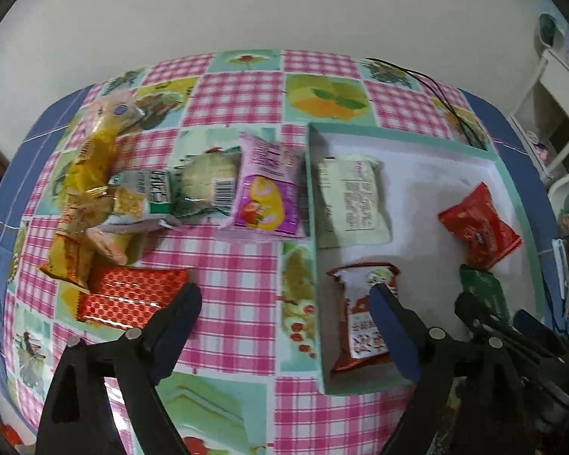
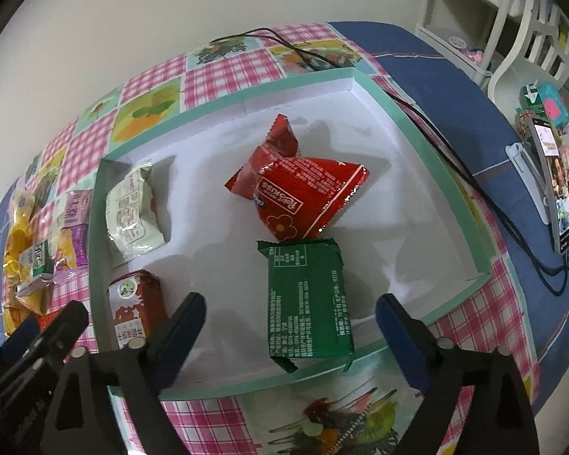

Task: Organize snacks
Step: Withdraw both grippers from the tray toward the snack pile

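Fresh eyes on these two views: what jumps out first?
The shallow mint-rimmed tray dominates, with four snacks lying in it: a red packet mid-tray, a green packet just in front of it, and a pale packet and a red-and-white packet along its left side. Left of the tray, a jumble of unsorted snacks lies on the pink checked tablecloth. Both tools stand open and empty, the right tool over the green packet, the left tool straddling the tray's left edge.

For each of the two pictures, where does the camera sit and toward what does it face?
Left wrist: on the left gripper, facing down at loose snacks on the tablecloth and the box; own open fingers show.
Right wrist: on the right gripper, facing down into the box, over the green packet; own open fingers show.
Shared: box, red packet, each other's gripper.
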`<state>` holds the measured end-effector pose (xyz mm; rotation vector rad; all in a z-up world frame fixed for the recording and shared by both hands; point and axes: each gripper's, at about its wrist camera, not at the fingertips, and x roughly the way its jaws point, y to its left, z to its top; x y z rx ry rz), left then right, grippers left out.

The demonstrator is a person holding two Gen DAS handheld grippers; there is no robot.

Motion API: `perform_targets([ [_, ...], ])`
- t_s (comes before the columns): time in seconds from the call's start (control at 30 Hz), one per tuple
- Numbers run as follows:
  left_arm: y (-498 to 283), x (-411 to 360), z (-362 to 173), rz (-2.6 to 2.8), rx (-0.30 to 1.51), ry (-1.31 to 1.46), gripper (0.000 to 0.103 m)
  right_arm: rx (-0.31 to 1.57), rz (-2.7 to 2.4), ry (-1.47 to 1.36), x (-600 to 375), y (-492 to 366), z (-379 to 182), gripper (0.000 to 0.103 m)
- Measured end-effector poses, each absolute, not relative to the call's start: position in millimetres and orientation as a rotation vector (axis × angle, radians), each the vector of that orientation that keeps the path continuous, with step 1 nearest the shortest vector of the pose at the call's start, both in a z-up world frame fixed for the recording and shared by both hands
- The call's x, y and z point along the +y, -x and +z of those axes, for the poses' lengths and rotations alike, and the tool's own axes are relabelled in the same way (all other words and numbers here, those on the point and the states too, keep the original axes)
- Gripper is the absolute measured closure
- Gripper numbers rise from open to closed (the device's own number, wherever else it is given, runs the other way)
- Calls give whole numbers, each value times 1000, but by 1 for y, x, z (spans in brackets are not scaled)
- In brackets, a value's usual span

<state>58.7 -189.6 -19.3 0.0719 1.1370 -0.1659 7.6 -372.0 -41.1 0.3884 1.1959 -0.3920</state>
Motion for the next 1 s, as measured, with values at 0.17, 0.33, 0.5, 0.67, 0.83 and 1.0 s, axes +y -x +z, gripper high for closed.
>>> perform_targets([
  [0.17, -60, -183, -19, -139, 1124, -85, 4, 1184, -382, -367, -369, -8, -41, 0],
  [0.33, -60, -180, -17, -141, 1121, -82, 3, 1173, -389, -359, -365, -8, -41, 0],
  [0.5, -61, -174, -14, -147, 1123, -72, 3, 1156, -391, -334, -360, -8, -39, 0],
  [0.67, -63, -166, -11, -153, 1127, -57, 3, 1139, -405, -321, -353, -10, -32, 0],
  [0.83, -69, -156, -8, -155, 1136, -61, 3, 1142, -398, -311, -343, -13, -30, 0],
  [1.0, -79, -137, -3, -157, 1132, -70, 3, 1134, -354, -335, -326, -22, -28, 0],
])
